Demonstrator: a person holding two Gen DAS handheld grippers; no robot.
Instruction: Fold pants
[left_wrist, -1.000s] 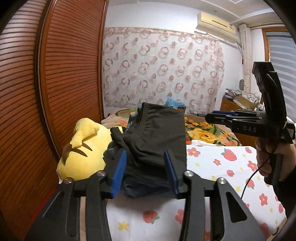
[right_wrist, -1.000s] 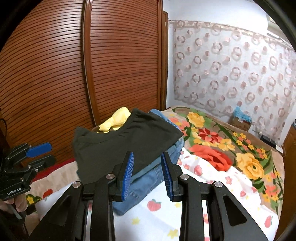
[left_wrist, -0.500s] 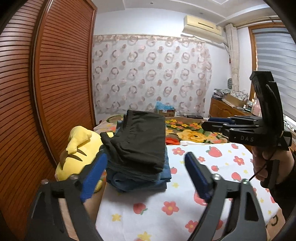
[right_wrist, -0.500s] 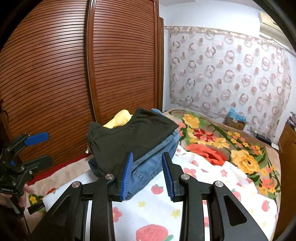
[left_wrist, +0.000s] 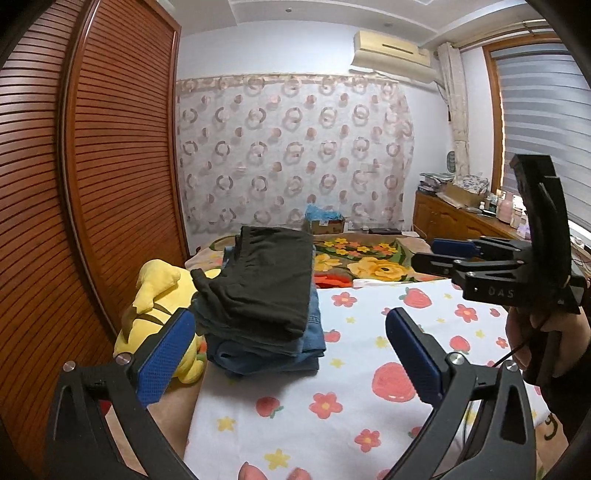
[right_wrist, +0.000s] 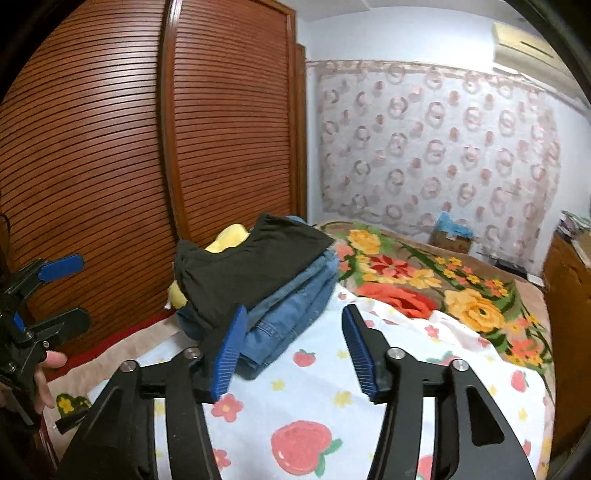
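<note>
— Both grippers have backed off the stack since a second ago?
— Yes. Left gripper (left_wrist: 291, 354) and right gripper (right_wrist: 291, 352) are opening, nothing between them.
— The pants?
— Folded black pants (left_wrist: 269, 280) top the jeans (left_wrist: 273, 350) at the bed's (left_wrist: 369, 387) left edge, touching a yellow plush (left_wrist: 155, 306) beside the wardrobe (left_wrist: 110, 166).

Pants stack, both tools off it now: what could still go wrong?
1. The black pants overhang the jeans on the plush toy side, with a loose edge bunched there; that edge could sag or slide off.
2. The stack sits near the bed's edge, beside the toy; a nudge could tip it.
3. The right tool, jaws opening with nothing between them, has one finger close to the stack; it could snag the cloth.
</note>
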